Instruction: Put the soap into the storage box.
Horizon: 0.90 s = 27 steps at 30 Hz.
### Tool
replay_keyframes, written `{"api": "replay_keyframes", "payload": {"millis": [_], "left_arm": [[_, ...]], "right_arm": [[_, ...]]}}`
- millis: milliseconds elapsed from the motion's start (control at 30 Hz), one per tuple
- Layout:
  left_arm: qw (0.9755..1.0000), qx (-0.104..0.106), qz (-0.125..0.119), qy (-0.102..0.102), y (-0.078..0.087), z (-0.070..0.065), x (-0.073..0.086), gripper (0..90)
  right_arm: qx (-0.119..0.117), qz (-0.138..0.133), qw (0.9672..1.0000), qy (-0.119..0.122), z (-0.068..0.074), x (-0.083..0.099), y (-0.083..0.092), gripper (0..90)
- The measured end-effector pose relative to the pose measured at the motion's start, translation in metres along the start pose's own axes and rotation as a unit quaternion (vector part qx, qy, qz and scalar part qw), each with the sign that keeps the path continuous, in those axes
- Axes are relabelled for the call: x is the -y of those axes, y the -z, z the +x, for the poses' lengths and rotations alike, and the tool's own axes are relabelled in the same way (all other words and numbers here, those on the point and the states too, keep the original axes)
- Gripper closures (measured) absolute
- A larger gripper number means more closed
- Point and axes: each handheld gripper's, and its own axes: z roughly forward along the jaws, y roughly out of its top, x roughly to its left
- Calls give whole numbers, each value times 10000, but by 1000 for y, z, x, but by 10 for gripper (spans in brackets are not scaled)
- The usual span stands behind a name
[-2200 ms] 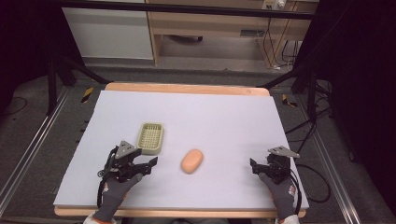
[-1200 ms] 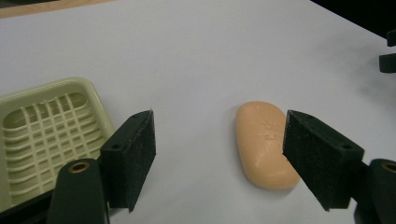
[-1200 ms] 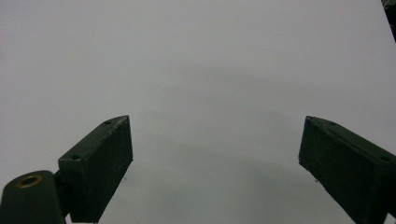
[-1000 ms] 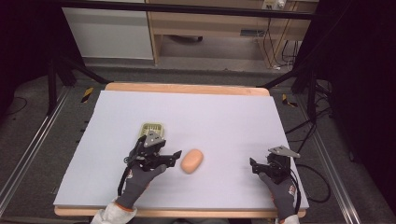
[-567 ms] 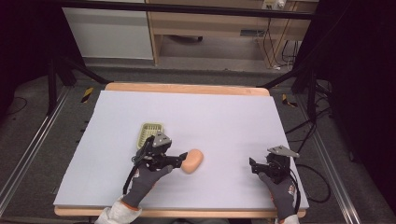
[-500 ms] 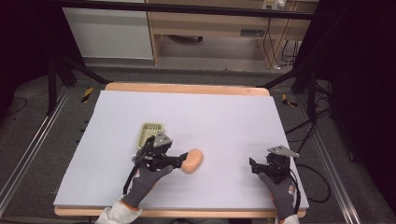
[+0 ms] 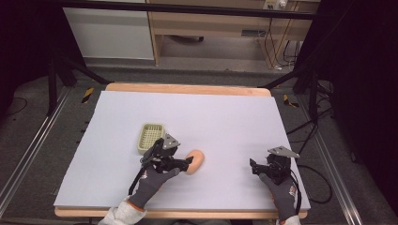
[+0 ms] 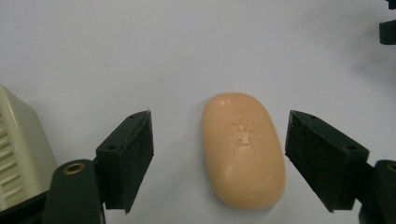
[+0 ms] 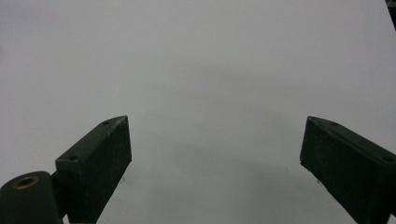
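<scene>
An orange oval bar of soap lies flat on the white table, embossed mark facing up. My left gripper is open, with one jaw on each side of the soap and a gap to both. A pale green slatted soap dish sits just behind and left of that gripper. My right gripper rests open near the table's front right, with bare table between its jaws.
The white table sheet has a wooden rim at the back. Dark stands and cables flank the table, and rails run along both sides of the floor.
My left gripper has moved right from the front left of the table, past the soap dish, until its open jaws straddle the soap. The right gripper has stayed still.
</scene>
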Motion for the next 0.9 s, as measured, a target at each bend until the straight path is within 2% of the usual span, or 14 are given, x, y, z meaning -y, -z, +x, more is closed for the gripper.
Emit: {"api": "replay_keyframes", "payload": {"millis": [267, 500, 733, 900], "left_arm": [[9999, 22, 127, -101, -6, -4, -1, 221], [9997, 19, 244, -95, -14, -6, -1, 216], [9991, 3, 382, -203, -22, -10, 1, 212], [9989, 1, 421, -197, -27, -10, 2, 211]], "right_arm": [[18, 17, 10000, -41, 0, 0, -1, 92], [9, 47, 10000, -18, 0, 0, -2, 92], [2, 50, 10000, -46, 0, 0, -2, 90], [7, 76, 9999, -67, 1, 0, -3, 90]]}}
